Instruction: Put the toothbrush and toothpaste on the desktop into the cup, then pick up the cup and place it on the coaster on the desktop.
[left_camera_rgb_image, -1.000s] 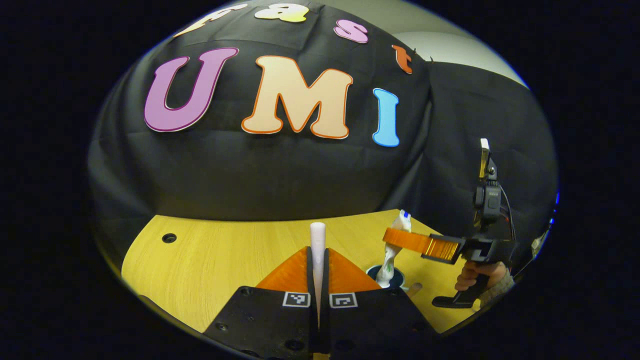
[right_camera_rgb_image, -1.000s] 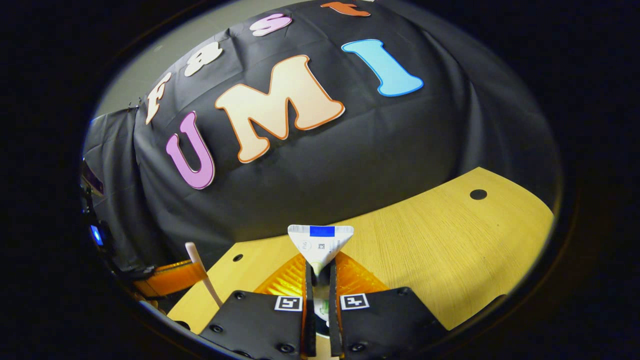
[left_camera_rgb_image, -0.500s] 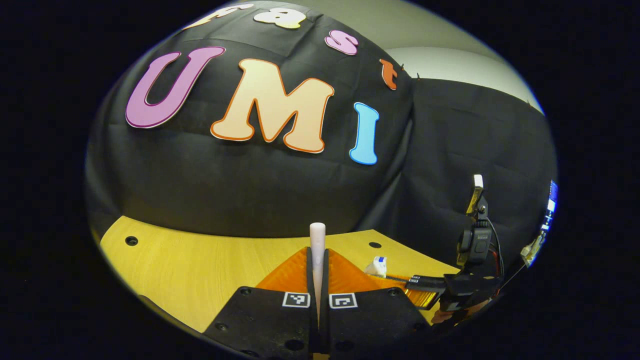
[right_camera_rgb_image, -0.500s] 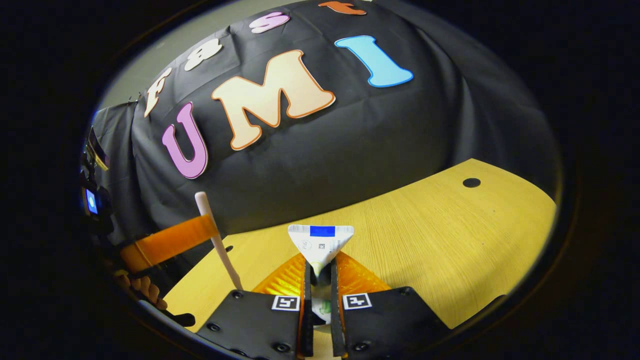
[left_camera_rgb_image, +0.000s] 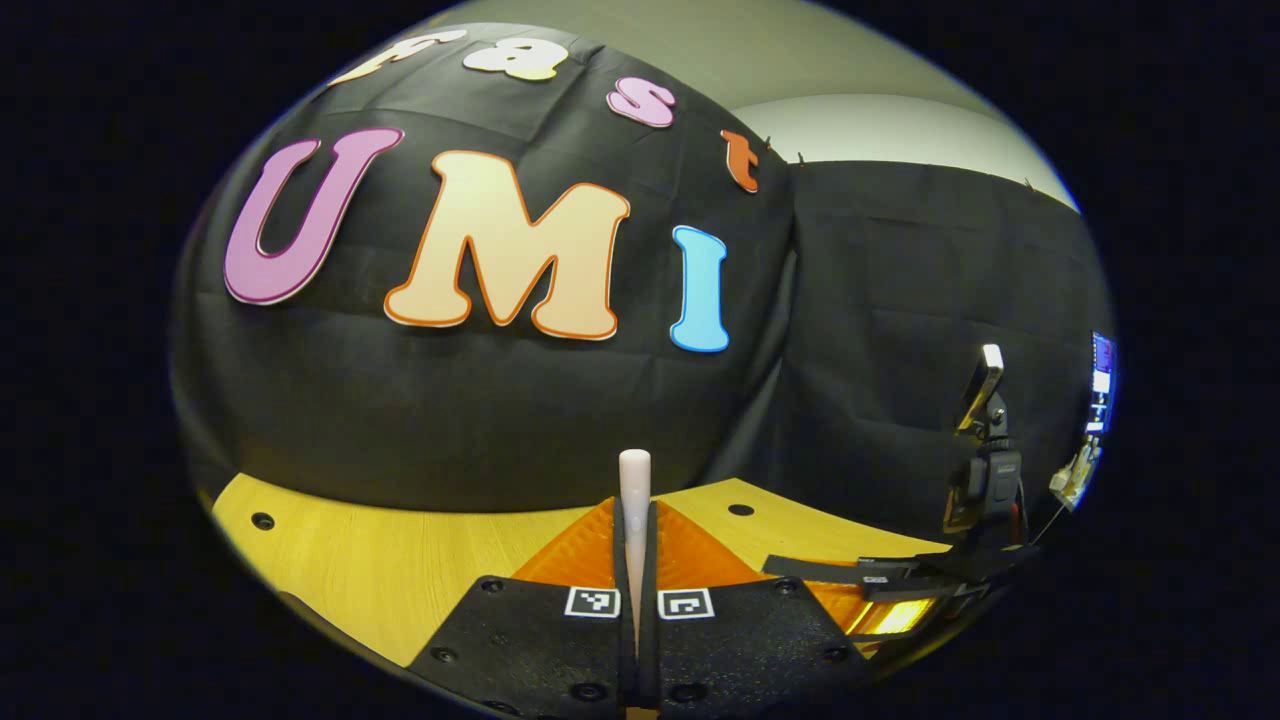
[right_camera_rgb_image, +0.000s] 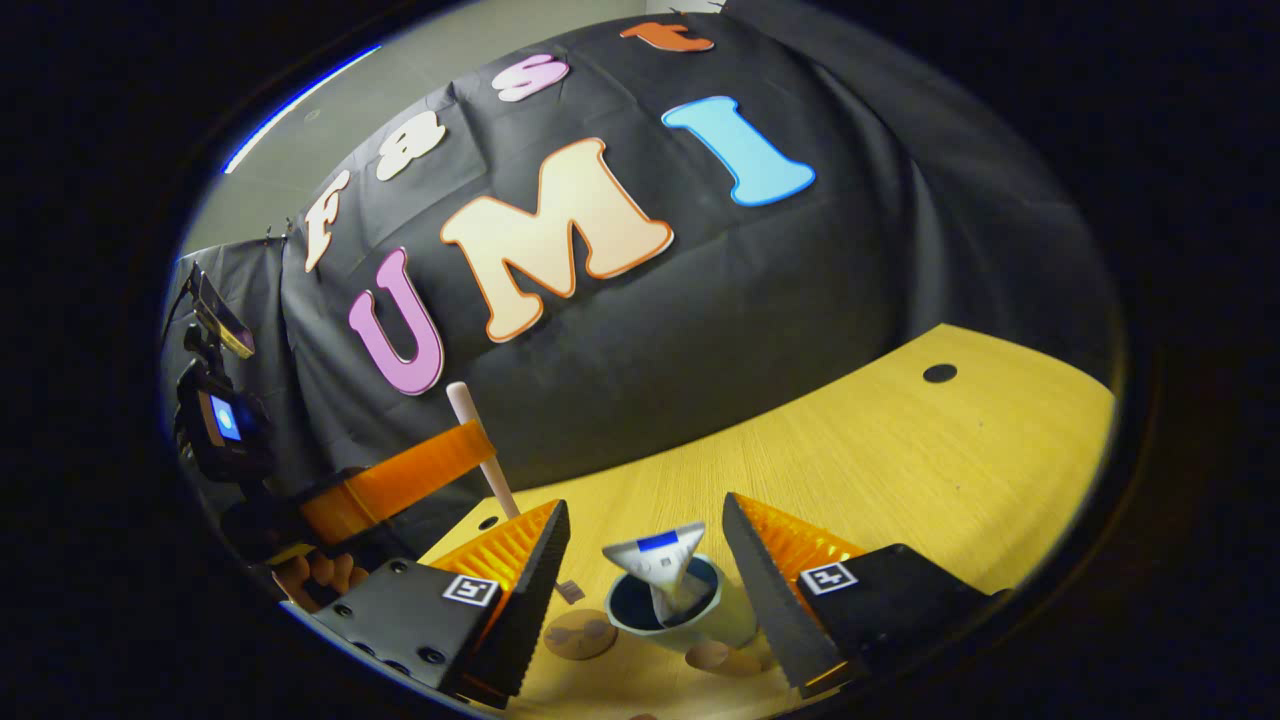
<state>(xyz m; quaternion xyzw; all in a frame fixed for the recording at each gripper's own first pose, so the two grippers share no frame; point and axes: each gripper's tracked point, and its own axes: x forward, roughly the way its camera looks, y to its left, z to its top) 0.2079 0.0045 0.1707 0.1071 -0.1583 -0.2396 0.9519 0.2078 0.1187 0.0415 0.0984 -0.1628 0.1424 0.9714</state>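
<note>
Right gripper view, nearest first: the right gripper (right_camera_rgb_image: 645, 545) has its orange fingers spread wide with nothing between the pads; between and just beyond them sits the cup (right_camera_rgb_image: 672, 604) on the wooden desktop (right_camera_rgb_image: 900, 470), its lower wall cut off behind the fingers; the toothpaste (right_camera_rgb_image: 660, 575) stands inside it, crimped flat end up, leaning on the rim, free of both fingers; beside the cup to the left lies a round brownish disc, likely the coaster (right_camera_rgb_image: 580, 633), partly hidden by the left-hand finger; small brown shapes by the cup's base are too unclear to name. Farther left, the left gripper (right_camera_rgb_image: 420, 475) is pressed tight on the toothbrush (right_camera_rgb_image: 480, 448), whose white handle sticks up at a tilt; fingers of the hand (right_camera_rgb_image: 315, 580) holding it peek out below, mostly cut off.

Left gripper view: the pads are closed on the toothbrush (left_camera_rgb_image: 634, 500), only its rounded white end showing above them; low at right the right gripper (left_camera_rgb_image: 880, 590) is largely hidden behind the near body; beyond, desktop (left_camera_rgb_image: 380, 560).
</note>
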